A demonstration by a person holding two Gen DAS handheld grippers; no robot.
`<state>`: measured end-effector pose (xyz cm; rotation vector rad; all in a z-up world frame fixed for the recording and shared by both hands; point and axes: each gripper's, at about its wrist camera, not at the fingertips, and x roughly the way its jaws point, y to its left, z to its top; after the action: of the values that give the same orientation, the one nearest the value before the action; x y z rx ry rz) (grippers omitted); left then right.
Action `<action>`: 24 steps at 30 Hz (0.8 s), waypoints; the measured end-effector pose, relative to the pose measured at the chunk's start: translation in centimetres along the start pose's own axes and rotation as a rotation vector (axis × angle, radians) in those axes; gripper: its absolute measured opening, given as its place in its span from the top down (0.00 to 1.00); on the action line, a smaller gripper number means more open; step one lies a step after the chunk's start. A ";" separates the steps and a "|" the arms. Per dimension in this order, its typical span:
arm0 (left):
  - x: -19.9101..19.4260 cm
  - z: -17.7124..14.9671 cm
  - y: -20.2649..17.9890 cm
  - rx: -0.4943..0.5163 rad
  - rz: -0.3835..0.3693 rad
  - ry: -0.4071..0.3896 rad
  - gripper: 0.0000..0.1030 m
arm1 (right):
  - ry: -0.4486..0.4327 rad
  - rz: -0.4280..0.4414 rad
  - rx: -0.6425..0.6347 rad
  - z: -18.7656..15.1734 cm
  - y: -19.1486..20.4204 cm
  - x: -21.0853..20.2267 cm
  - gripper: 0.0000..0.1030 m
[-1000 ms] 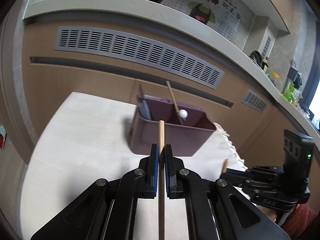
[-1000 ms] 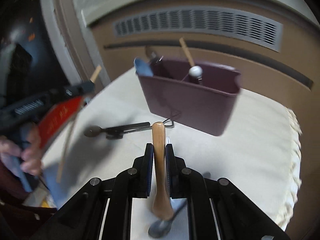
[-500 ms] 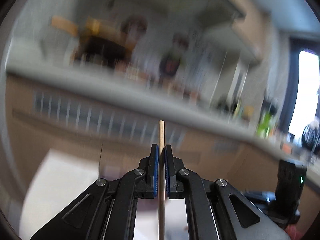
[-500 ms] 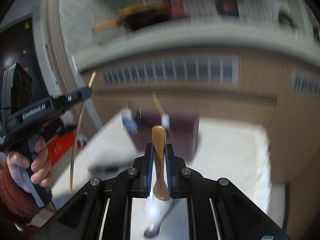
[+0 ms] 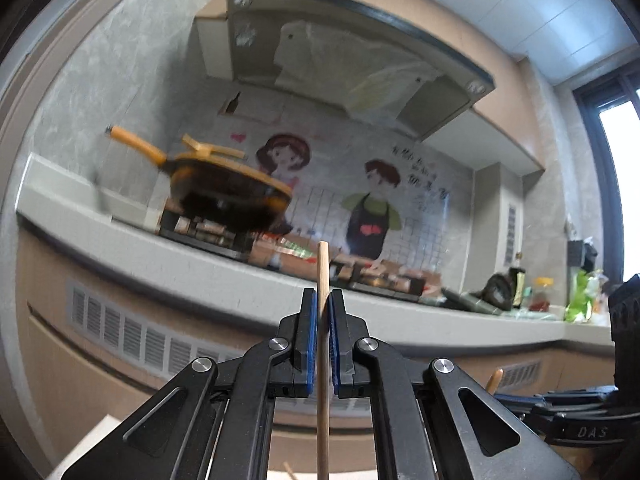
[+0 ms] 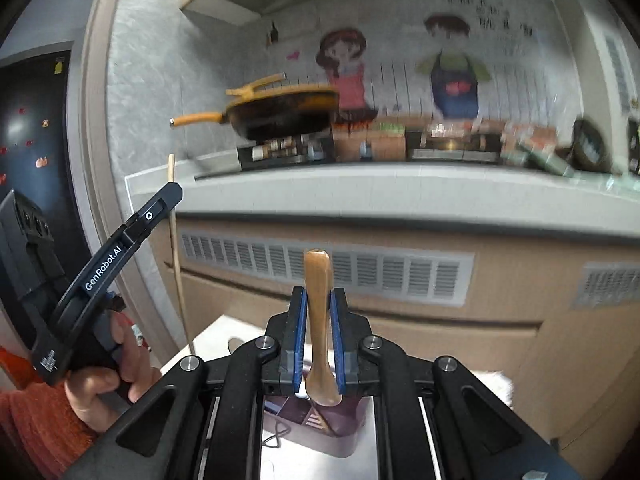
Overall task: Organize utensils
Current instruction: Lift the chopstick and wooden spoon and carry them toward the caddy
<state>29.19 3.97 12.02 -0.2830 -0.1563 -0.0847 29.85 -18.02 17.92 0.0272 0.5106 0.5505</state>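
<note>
Both jaws clamped: left gripper (image 5: 323,340) pinching thin wooden stick (image 5: 322,360), right gripper (image 6: 318,340) on wooden-handled spoon (image 6: 317,320). Left gripper's side reads "GenRobot.AI".

- A dark pan with a yellow handle (image 5: 230,190) sits on the stove.
- Cartoon couple wall sticker (image 5: 328,176) behind it.
- Grey countertop (image 6: 400,192) above vent grilles (image 6: 328,268).
- Blurred bottles (image 5: 548,292), possibly condiments, at the far right.

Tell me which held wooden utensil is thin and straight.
The chopstick in the left tongs; the right tongs hold a thicker, curved spoon handle.
</note>
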 end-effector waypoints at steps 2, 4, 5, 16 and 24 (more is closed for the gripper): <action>1.0 -1.5 0.8 -0.016 0.040 0.001 0.94 | 0.029 0.003 0.005 -0.9 -0.2 1.7 0.90; 2.0 -3.0 1.4 -0.035 0.075 0.002 0.94 | 0.058 -0.014 0.003 -2.0 -0.4 3.4 0.90; 2.7 -3.8 1.7 -0.043 0.091 0.017 0.95 | 0.074 -0.016 0.004 -2.6 -0.5 4.2 0.90; 4.6 -10.9 3.3 -0.117 0.132 0.305 0.95 | 0.214 -0.058 -0.002 -7.6 -1.5 8.0 0.90; 2.2 -11.2 2.4 -0.135 0.009 0.594 0.92 | 0.412 0.017 0.045 -11.0 -1.9 9.4 0.89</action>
<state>33.23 2.91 1.08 -0.3813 0.4419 -0.1673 32.46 -16.06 3.71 -0.0402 0.9253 0.5632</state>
